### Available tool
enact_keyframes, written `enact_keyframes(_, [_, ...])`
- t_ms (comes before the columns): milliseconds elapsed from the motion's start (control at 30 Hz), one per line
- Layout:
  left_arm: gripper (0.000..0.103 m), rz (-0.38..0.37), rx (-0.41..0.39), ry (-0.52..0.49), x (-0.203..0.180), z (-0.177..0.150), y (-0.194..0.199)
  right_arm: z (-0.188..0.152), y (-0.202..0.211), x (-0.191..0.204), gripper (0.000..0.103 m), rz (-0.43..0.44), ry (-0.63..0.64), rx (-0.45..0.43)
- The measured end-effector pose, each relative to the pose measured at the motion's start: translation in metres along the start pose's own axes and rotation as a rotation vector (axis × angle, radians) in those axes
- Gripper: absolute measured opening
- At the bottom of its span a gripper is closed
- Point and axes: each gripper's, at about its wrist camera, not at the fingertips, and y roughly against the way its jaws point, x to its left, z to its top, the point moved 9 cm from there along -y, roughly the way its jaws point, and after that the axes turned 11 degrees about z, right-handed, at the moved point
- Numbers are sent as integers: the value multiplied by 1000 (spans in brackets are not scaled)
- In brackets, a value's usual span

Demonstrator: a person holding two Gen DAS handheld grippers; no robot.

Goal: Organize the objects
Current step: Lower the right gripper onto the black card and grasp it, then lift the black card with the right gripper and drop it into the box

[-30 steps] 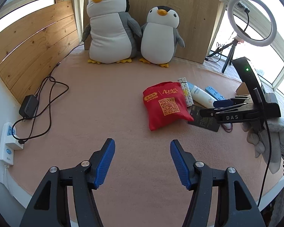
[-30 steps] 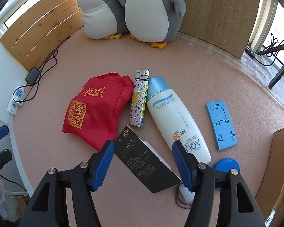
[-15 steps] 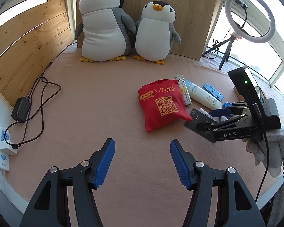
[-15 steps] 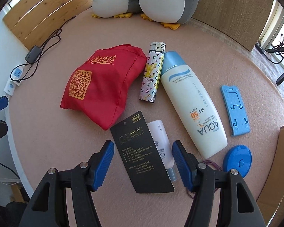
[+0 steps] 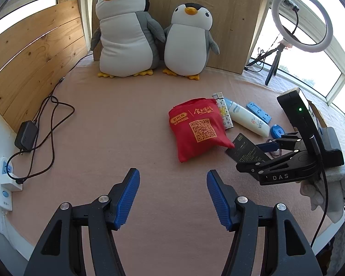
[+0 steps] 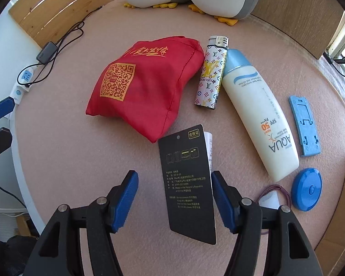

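A red pouch [image 6: 147, 85] with a gold QR code lies on the pink table. Beside it lie a patterned lighter [image 6: 210, 73], a white sunscreen bottle [image 6: 257, 112], a blue phone stand [image 6: 304, 126], a blue round case [image 6: 307, 189] and a purple hair tie [image 6: 274, 189]. A black card [image 6: 188, 179] lies over a small white tube. My right gripper [image 6: 174, 199] is open, its fingers on either side of the black card. My left gripper [image 5: 172, 197] is open and empty above bare table, left of the red pouch [image 5: 199, 126].
Two penguin plush toys [image 5: 149, 30] sit at the back against a wooden board. A black cable and adapter [image 5: 26, 134] and a white power strip [image 5: 3, 181] lie at the left edge. A ring light [image 5: 301, 20] stands back right. A cardboard box [image 6: 340, 218] is at the right.
My right gripper has come lower and closer over the black card, which now lies between its fingers. The left gripper's view has shifted slightly; the objects have not moved.
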Motion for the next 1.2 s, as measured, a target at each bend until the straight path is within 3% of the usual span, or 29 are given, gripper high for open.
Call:
enact_keyframes(67, [64,1,0,3,2,0,0,-4,0,-7,60,-7,-35,12])
enact_keyframes(100, [64,0,-1,5,3,-1,0,-6,0,-10,55,-4,-47,12])
enact_keyframes(133, [64,0,-1,8,4,-1,0,-8,0,-10,41,8,-51,11])
enact_keyframes(200, [64,-3,-1,11,5,-1,0,-13,4,-7,27,25,-53,9])
enact_keyframes(367, [64,-13,8,15,6,-5,-4,-19,15,3,26,-1,-22,-17])
enact_keyframes(567, [64,-20,12,-4,0,-7,-6,-23,15,5,16,9,-28,-18])
enact_keyframes(800, [64,-14,14,-23,-5,-10,-6,-11,6,11,14,-1,-33,-43])
enact_keyframes(1200, [64,-18,5,-40,-16,-8,-4,-17,22,22,3,47,-81,-100])
